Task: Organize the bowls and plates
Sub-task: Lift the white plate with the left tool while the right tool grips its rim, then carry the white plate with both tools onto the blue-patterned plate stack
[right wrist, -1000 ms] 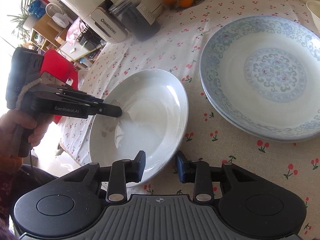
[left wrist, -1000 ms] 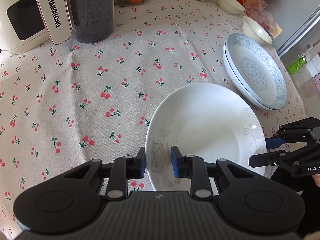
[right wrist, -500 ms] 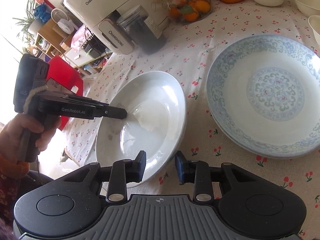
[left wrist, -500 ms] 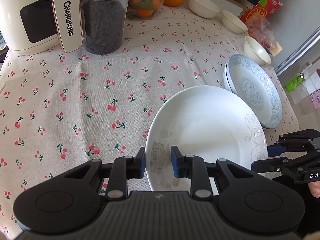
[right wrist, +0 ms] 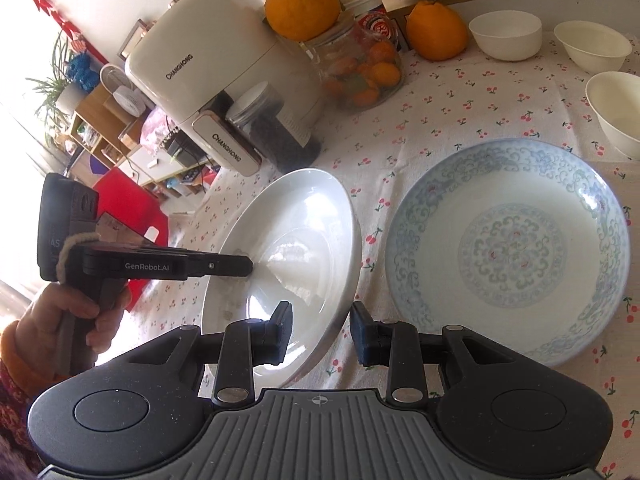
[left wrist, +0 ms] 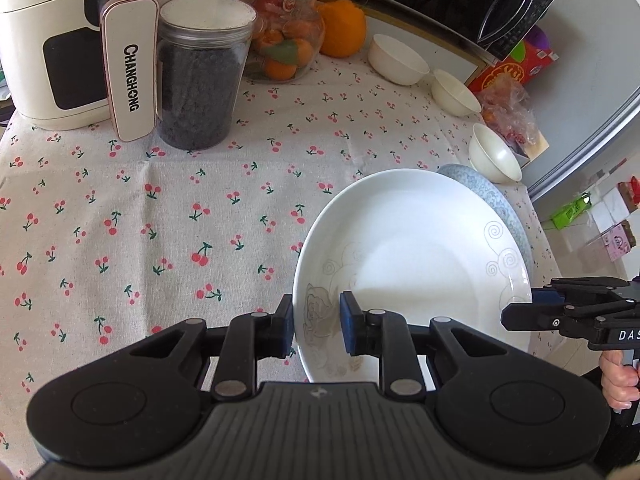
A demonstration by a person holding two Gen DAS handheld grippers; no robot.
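A plain white plate (left wrist: 412,256) is held off the cherry-print tablecloth (left wrist: 160,220), tilted, between both grippers. My left gripper (left wrist: 317,326) is shut on its near rim, over a faint flower print. My right gripper (right wrist: 320,332) is shut on the opposite rim and shows in the left wrist view as black fingers (left wrist: 536,304) at the plate's right edge. Across the white plate (right wrist: 296,248), the left gripper (right wrist: 240,266) reaches in from the left. A stack of blue-patterned plates (right wrist: 512,248) lies just right of it. Three white bowls (right wrist: 506,34) (right wrist: 592,46) (right wrist: 616,112) stand behind.
At the back left stand a white air fryer (left wrist: 60,52), a jar of dark grains (left wrist: 196,80) and a glass jar of small oranges (left wrist: 286,40), with a big orange (left wrist: 344,32) beside it. The table's edge drops off at the right, past the blue plates (left wrist: 492,196).
Both grippers have lifted the white plate and tipped it up. It now partly covers the blue plates in the left wrist view. Both jaws kept their grip.
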